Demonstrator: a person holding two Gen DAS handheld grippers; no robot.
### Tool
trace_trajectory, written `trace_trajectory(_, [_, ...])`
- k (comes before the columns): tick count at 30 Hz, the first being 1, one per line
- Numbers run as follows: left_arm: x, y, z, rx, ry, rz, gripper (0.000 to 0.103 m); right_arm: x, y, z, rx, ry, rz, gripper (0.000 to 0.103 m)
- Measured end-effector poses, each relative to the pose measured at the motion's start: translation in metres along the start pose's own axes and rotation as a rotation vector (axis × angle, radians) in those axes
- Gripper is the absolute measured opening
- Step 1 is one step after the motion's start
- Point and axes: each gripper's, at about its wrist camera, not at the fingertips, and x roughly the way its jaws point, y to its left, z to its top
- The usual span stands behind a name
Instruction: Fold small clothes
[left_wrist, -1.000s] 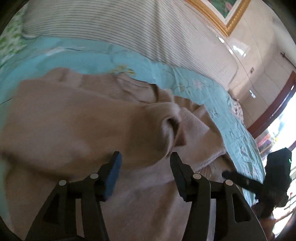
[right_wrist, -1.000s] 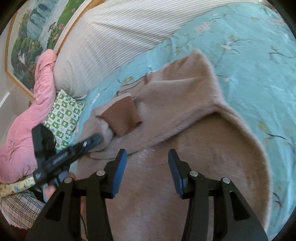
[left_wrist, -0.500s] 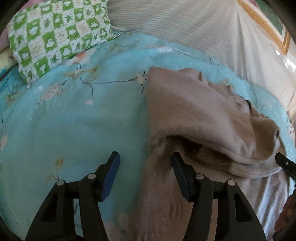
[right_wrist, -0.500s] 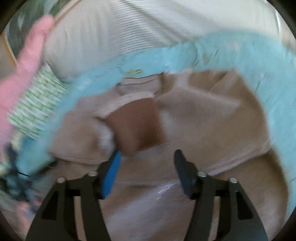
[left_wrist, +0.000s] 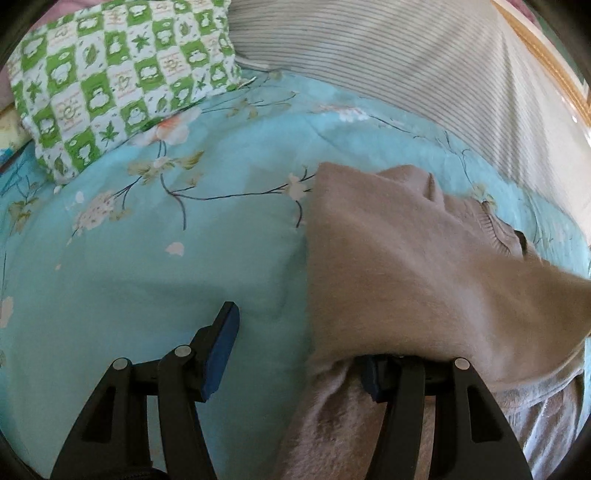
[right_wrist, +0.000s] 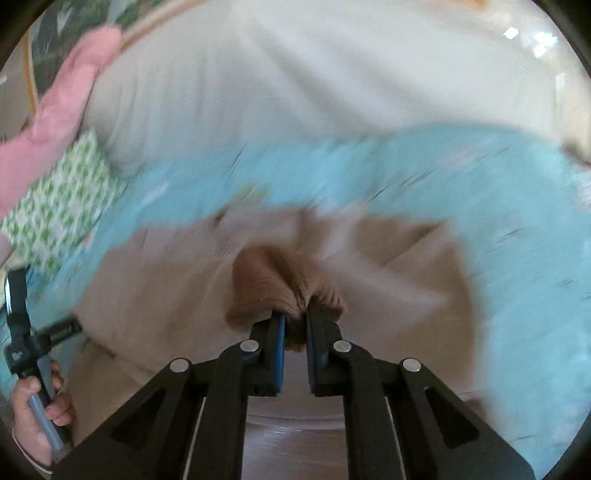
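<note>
**Beige sweater cuff pinched on the blue bedspread**

Beige knit, soft and fuzzy, lies spread over a turquoise floral bedspread (left_wrist: 155, 266): this is the small sweater (left_wrist: 388, 258), already partly folded, with its ribbed collar (left_wrist: 495, 229) showing toward the right of the left wrist view.

The right gripper (right_wrist: 295, 321) has its jaws clamped tight on the darker brown ribbed cuff (right_wrist: 273, 280) of a sleeve, the knit bunching up above the blue pads. That view is smeared by motion, so the finer folds of the cloth are hard to read.

The left gripper (left_wrist: 295, 350) stands with its jaws apart. Its left finger (left_wrist: 218, 350) hangs over bare bedspread, just beside the sweater's edge. Its right finger (left_wrist: 373, 376) sits tucked under a folded flap of the sweater, so only the lower part of its blue pad shows. The pads do not press on the fabric.

In the right wrist view a person's hand (right_wrist: 40, 417) grasps the handle of the left gripper at the far left edge.

A green-and-white checked pillow (left_wrist: 118, 81) rests at the head of the bed, next to a striped cream pillow (left_wrist: 388, 62). A pink quilt (right_wrist: 55, 110) is heaped beyond them.
</note>
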Motion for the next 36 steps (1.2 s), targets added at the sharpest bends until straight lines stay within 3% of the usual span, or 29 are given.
trace_trajectory(3, [-0.004, -0.001, -0.006, 0.007, 0.002, -0.039, 0.068, -0.03, -0.036, 0.001, 0.003, -0.043, -0.068, 0.01])
trace_trajectory(6, [-0.009, -0.014, -0.013, 0.061, -0.005, -0.023, 0.068, -0.023, -0.055, -0.011, -0.013, 0.013, -0.101, 0.01])
trace_trajectory(10, [-0.007, -0.01, -0.012, 0.037, 0.01, 0.002, 0.068, 0.0, -0.057, -0.03, -0.039, 0.09, -0.091, 0.01])
trace_trajectory(14, [-0.005, 0.001, -0.014, -0.008, 0.028, -0.038, 0.068, -0.007, -0.05, -0.029, -0.063, 0.044, -0.111, 0.01])
trace_trajectory(17, [-0.006, -0.001, -0.016, 0.014, 0.036, -0.032, 0.068, 0.003, -0.048, -0.034, -0.103, 0.095, -0.13, 0.01])
trace_trajectory(20, [-0.006, 0.003, -0.019, 0.027, 0.047, -0.048, 0.068, 0.005, -0.059, -0.042, -0.095, 0.138, -0.163, 0.025])
trace_trajectory(24, [-0.013, 0.01, -0.024, 0.063, 0.065, -0.079, 0.069, -0.017, -0.087, -0.048, -0.01, 0.111, -0.234, 0.028])
trace_trajectory(30, [-0.038, 0.027, -0.027, 0.065, 0.092, -0.292, 0.07, -0.044, -0.116, -0.049, 0.194, 0.077, -0.041, 0.029])
trace_trajectory(32, [-0.043, 0.032, -0.016, 0.035, 0.065, -0.313, 0.074, -0.043, -0.11, -0.041, 0.207, 0.057, 0.041, 0.039])
trace_trajectory(34, [-0.039, 0.031, -0.002, 0.014, 0.053, -0.305, 0.08, -0.034, -0.1, -0.029, 0.173, 0.061, 0.067, 0.06])
trace_trajectory(36, [-0.027, 0.026, 0.014, 0.006, 0.062, -0.305, 0.08, -0.026, -0.093, -0.019, 0.139, 0.041, 0.089, 0.062])
